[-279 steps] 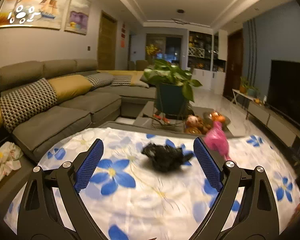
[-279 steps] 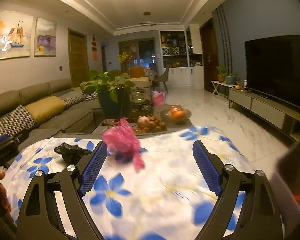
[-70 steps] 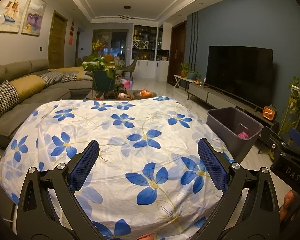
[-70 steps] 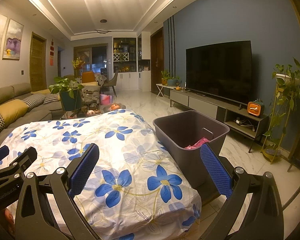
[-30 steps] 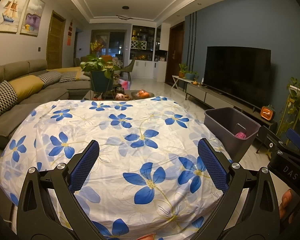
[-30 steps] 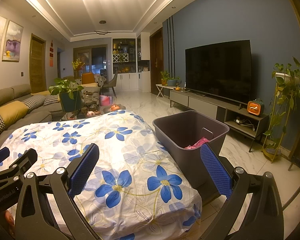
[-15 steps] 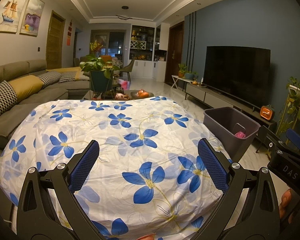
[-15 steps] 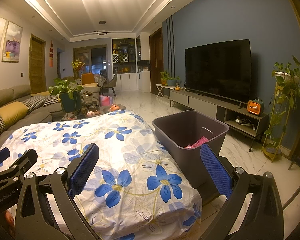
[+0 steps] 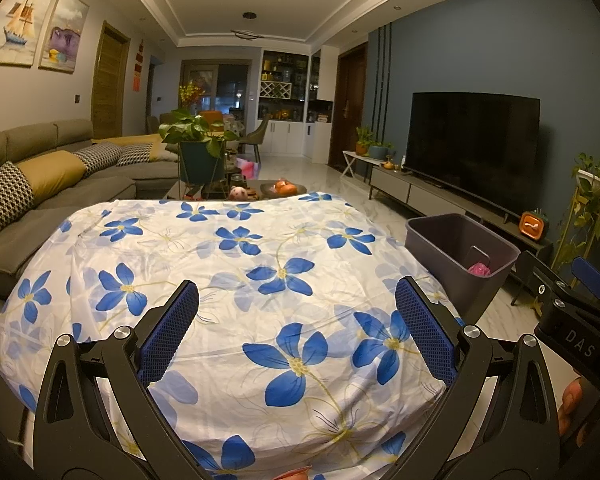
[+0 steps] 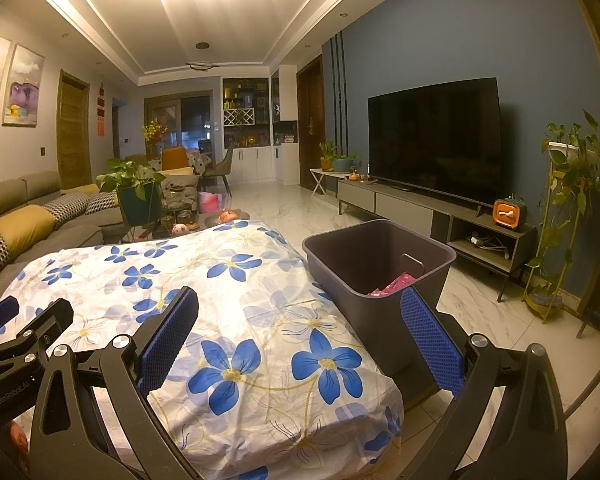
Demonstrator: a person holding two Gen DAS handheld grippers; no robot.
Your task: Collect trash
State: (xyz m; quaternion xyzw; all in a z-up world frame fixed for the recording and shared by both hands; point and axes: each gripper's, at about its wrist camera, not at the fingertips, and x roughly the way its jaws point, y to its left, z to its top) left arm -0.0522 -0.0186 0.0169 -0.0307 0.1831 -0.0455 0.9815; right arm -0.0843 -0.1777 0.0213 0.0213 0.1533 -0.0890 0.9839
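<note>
My left gripper (image 9: 296, 328) and right gripper (image 10: 300, 340), fingers apart and empty, face a bare bench (image 9: 236, 264); pink trash (image 10: 392, 285) lies in the bin (image 10: 380, 320), job seemingly done.

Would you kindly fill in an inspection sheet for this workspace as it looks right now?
Surface: floral tablecloth covers the table; no trash seen on it.
Job's things: grey bin on the floor beside the table, pink trash inside.
Clutter: nothing seen on the cloth.
Grippers: left hand-held gripper open, empty; right hand-held gripper open, empty.
Cables: some on the TV stand shelf.
Surroundings: sofa, potted plant, television.
</note>
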